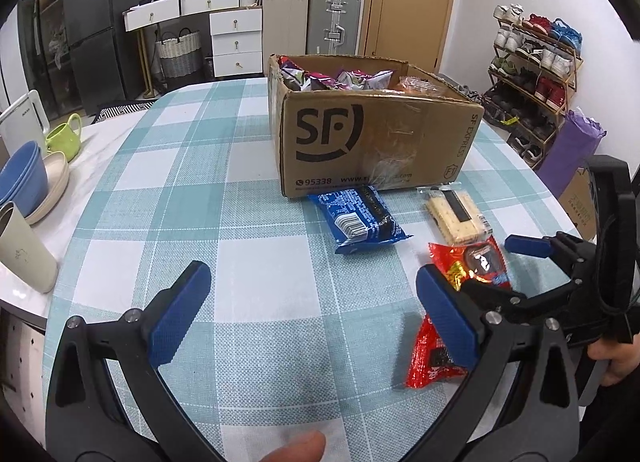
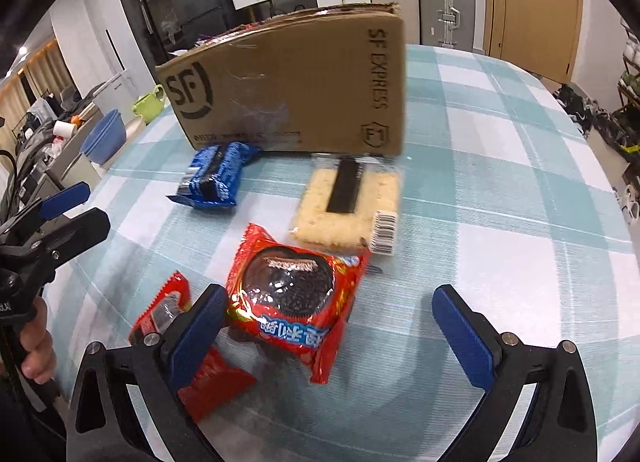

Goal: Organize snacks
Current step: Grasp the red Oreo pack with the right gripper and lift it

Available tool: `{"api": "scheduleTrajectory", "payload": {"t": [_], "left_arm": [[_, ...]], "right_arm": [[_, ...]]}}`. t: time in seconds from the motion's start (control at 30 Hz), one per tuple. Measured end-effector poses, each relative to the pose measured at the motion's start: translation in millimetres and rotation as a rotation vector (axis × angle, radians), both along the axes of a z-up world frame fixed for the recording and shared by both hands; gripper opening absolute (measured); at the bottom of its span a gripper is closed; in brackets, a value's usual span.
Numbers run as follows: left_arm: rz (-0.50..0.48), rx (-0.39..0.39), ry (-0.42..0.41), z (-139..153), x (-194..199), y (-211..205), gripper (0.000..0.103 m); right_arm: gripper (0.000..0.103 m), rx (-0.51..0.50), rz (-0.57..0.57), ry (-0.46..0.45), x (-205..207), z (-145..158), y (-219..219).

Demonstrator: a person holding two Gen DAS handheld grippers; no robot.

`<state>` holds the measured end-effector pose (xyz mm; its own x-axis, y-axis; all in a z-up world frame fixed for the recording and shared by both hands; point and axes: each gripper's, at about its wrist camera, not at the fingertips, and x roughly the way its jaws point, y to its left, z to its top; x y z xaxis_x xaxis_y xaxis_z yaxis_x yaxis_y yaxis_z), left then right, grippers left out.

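An open SF cardboard box (image 1: 376, 133) (image 2: 296, 93) holding several snack packs stands on the checked tablecloth. In front of it lie a blue cookie pack (image 1: 360, 219) (image 2: 216, 177) and a clear cracker pack (image 1: 456, 217) (image 2: 348, 205). Nearer are two red cookie packs. The larger one (image 2: 296, 302) (image 1: 476, 266) sits between the fingers of my open right gripper (image 2: 330, 338) (image 1: 500, 270), against the left finger. The smaller one (image 2: 180, 346) (image 1: 432, 354) lies partly under that finger. My left gripper (image 1: 312, 314) (image 2: 76, 209) hangs open over bare cloth, left of the red packs.
At the table's left edge stand blue bowls (image 1: 20, 177), a beige cup (image 1: 22, 250), a green mug (image 1: 66, 135) and a white kettle (image 1: 22, 117). A shoe rack (image 1: 532, 61) and a purple roll (image 1: 568, 149) are beyond the right edge. A hand (image 2: 36, 354) holds the left gripper.
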<state>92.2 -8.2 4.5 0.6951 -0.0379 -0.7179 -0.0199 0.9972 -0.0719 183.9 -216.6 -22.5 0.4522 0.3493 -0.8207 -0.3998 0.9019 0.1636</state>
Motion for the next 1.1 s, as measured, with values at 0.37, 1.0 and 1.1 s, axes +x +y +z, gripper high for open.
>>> {"api": "scheduleTrajectory", "payload": {"t": [0.37,1.0,1.1], "left_arm": [[-0.01,0.005,0.011,-6.5,3.3,-2.8,0.102],[-0.01,0.006,-0.001,-1.4,-0.5,-0.4,0.102],[-0.016,0.008,-0.001,-1.6,-1.2,-2.5,0.102]], "right_arm": [[0.102,-0.043,0.06,-0.06,-11.0,4.6,7.7],[0.053,0.006,0.167,-0.095,-31.4,12.2,8.9],[0.051,0.018,0.171,-0.122,-35.9,19.5,6.9]]}}
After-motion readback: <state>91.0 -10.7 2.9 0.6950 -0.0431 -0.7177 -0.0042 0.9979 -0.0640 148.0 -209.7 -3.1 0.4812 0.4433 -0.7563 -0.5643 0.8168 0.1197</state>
